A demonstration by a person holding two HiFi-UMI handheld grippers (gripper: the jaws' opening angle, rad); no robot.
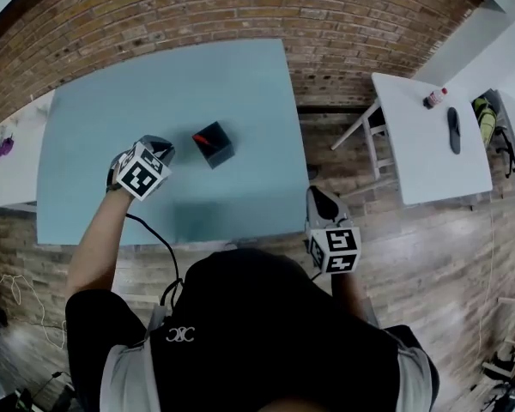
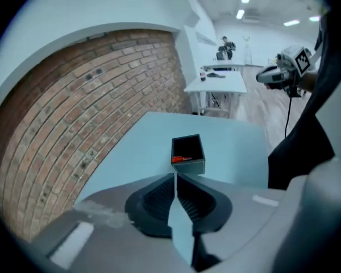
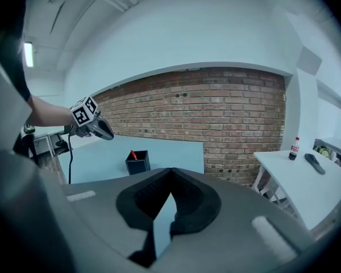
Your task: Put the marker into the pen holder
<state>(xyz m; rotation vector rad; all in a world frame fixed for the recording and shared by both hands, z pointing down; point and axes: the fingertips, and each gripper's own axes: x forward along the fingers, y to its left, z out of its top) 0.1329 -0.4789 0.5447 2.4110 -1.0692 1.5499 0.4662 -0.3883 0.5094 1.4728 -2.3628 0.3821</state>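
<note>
Hovering over the smooth, pale blue table (image 1: 94,144), your left hand-held gripper (image 1: 165,149) has its two jaws brought together, their tips meeting with nothing between them. The ribbed dark pads sit inside a rounded grey shell, and behind them rides a white cube (image 1: 142,175) printed with black square markers. This hand-held gripper is just to the left of the pen holder (image 1: 215,147), near it but not touching.

The pen holder is a small, dark, square-sided box with an open top and matte walls, standing upright near the middle of the table. The marker (image 2: 182,158) is already inside it. It is a slim red stick leaning across the opening, and in the right gripper view one end pokes up above the rim.

Your right hand-held gripper (image 1: 318,197) is at the table's near right corner. Its jaws are also closed together and empty, the grooved dark pads touching at the tip.

Beyond the table runs a rough, red-brown brick wall (image 1: 240,7) with pale mortar lines. To the right, on the planked floor (image 1: 429,273), stands a flat-topped white table (image 1: 412,161) carrying a small bottle (image 1: 435,98) and a long dark object.
</note>
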